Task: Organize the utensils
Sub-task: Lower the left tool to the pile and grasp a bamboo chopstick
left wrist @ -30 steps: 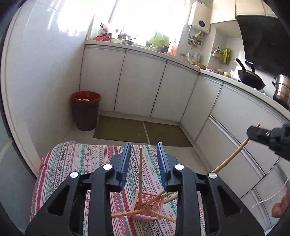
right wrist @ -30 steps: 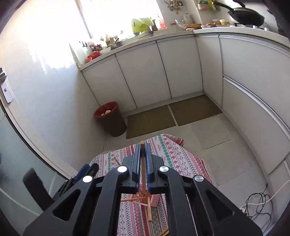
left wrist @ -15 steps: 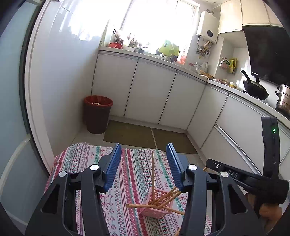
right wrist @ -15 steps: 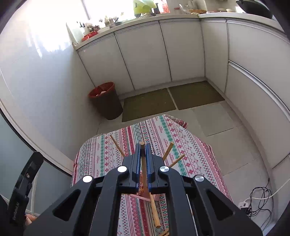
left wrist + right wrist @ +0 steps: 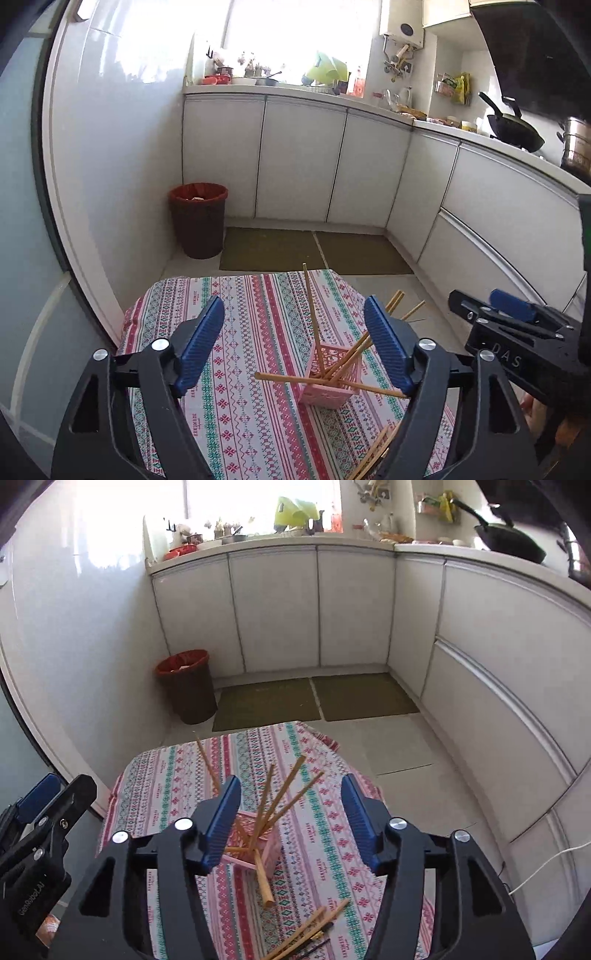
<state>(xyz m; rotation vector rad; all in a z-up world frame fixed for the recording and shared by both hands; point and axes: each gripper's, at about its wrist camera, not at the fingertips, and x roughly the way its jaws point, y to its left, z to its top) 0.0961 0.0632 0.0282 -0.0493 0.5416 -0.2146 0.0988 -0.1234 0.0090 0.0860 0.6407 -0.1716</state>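
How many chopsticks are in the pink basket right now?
6 chopsticks show in the pink basket: one leaning left, three fanned up-right, one tipped over the near rim, one stub at left. Overlaps may hide more.

Right gripper [image 5: 291, 816] now open, chopstick [image 5: 263, 878] released

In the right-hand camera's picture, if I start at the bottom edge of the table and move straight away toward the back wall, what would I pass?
Loose chopsticks on the tablecloth → pink basket with chopsticks standing in it → green floor mats → white cabinets → cluttered countertop.
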